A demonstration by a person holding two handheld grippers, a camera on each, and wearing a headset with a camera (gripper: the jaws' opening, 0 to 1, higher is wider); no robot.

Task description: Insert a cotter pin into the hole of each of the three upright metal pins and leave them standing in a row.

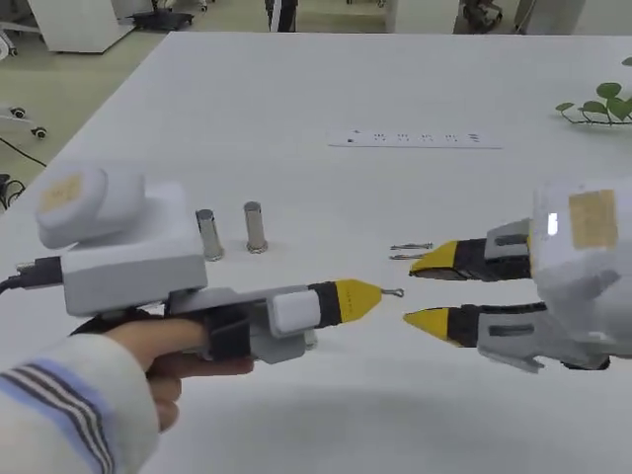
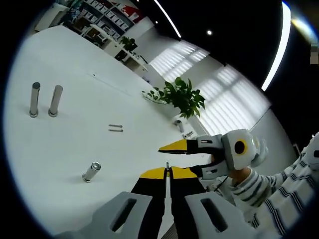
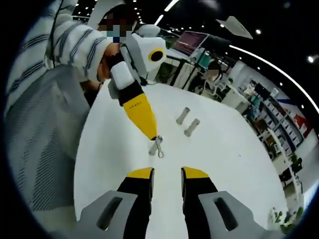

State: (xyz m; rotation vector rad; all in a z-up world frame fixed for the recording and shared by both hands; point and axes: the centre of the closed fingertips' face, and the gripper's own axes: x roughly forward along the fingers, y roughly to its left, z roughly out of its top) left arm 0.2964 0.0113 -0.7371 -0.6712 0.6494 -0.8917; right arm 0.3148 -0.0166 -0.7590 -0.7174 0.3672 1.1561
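Two metal pins (image 1: 207, 235) (image 1: 255, 227) stand upright side by side on the white table; they show as well in the left gripper view (image 2: 35, 99) (image 2: 55, 101). A third metal pin (image 2: 91, 172) lies on its side. My left gripper (image 1: 373, 295) (image 2: 168, 173) is shut on a cotter pin (image 1: 393, 293) (image 3: 158, 146), whose loop pokes past the yellow tips. My right gripper (image 1: 413, 292) (image 3: 168, 174) faces it from the right, open, its jaws just short of that cotter pin. Two more cotter pins (image 1: 410, 252) (image 2: 115, 128) lie on the table behind.
A white strip with printed marks (image 1: 415, 138) lies further back on the table (image 1: 296, 118). A green plant (image 1: 597, 109) (image 2: 182, 97) stands at the far right edge. A hand in a striped sleeve (image 1: 59, 415) holds the left gripper near the front edge.
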